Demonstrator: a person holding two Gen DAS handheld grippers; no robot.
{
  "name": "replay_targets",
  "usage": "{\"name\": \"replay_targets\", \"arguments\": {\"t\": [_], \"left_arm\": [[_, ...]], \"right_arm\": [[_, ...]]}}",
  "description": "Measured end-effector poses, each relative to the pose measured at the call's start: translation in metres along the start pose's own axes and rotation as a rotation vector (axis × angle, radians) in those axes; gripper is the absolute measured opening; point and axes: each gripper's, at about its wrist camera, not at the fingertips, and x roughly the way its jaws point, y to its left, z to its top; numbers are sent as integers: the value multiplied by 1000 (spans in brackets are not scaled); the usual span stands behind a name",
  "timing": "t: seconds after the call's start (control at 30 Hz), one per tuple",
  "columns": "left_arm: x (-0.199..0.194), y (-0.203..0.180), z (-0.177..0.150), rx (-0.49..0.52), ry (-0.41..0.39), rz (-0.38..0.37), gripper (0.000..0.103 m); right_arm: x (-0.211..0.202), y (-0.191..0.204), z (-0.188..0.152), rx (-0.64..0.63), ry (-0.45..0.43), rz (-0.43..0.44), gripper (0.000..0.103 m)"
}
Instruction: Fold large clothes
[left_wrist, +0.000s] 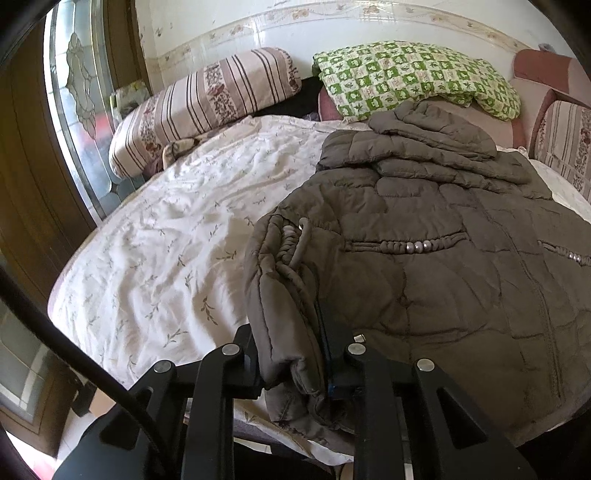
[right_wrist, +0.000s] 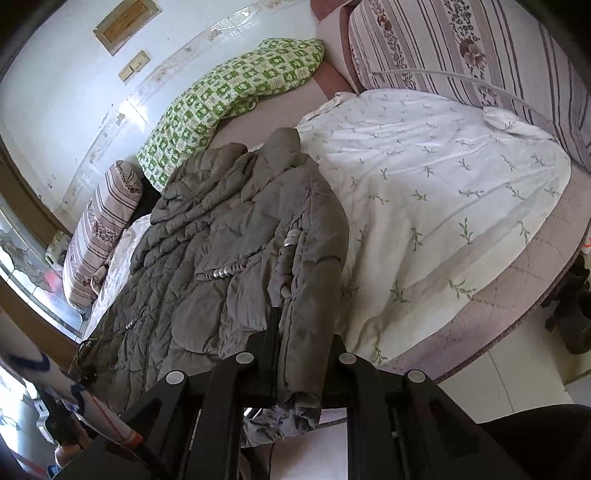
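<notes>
Grey-brown quilted jacket (left_wrist: 424, 258) spread on the bed over a white leaf-print sheet (left_wrist: 177, 229), hem end nearest both tools, collar and hood end farthest off.

Left hand-held gripper (left_wrist: 291, 354): clamped on a folded side edge of the jacket, padded fabric bunched thick between the two black fingers (left_wrist: 334, 347) and spilling down below them. Rest of the jacket lying ahead and to the right of this gripper; bare sheet ahead and to the left. Row of silver beads (left_wrist: 417, 245) on a braided pocket trim just ahead, to the right.

Right hand-held gripper (right_wrist: 301, 343): likewise pinched on the opposite side edge of the jacket (right_wrist: 221, 258), a doubled ridge of fabric running forward from between the fingers (right_wrist: 273, 332). Bulk of the garment ahead and to the left of it; open sheet (right_wrist: 443, 192) ahead and to the right.

Beyond the jacket, far from both grippers: green-and-white checked pillow (left_wrist: 413, 77), striped floral bolster (left_wrist: 207, 103) off to the left against the tiled wall (left_wrist: 258, 26). Second striped cushion (right_wrist: 480, 48) far ahead right of the right gripper. Glazed door panel (left_wrist: 77, 96) at far left of the left gripper.
</notes>
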Motion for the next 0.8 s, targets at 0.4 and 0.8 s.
{"name": "replay_targets", "arguments": {"t": [0.4,0.8], "left_arm": [[-18,1,1,4,-37,-22,21],[-17,6,4,-15,-35,-37,21]], "right_arm": [[-16,0,6,-8,-18,33,14],[-15,2,16,-29,-12,60,14]]}}
